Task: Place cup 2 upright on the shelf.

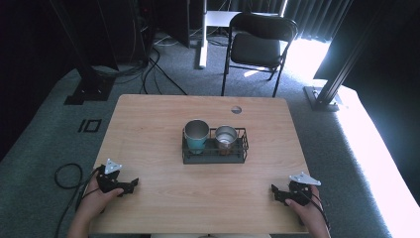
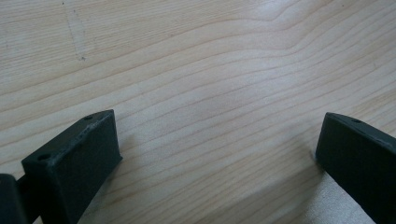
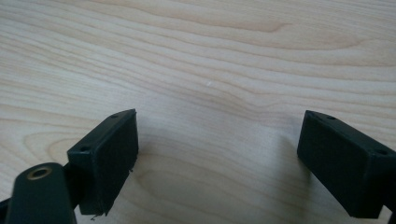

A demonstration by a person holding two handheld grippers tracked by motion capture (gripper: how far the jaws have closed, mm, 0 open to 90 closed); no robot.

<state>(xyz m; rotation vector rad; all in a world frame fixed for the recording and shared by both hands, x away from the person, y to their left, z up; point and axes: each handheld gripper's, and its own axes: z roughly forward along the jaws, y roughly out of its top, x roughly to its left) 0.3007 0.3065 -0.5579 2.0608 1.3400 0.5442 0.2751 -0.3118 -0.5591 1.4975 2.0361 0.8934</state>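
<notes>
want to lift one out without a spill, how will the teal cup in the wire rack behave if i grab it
The teal cup looks like thin metal, so probably stiff and light. Its smooth wall may be slippery. It stands taller than the wire rack, so a sideways push would likely tip it against the brown cup.

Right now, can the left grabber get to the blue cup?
Probably yes. The left gripper is open, and bare table lies between it and the blue cup in the black wire rack, whose low rail leaves the cup's top exposed.
</notes>
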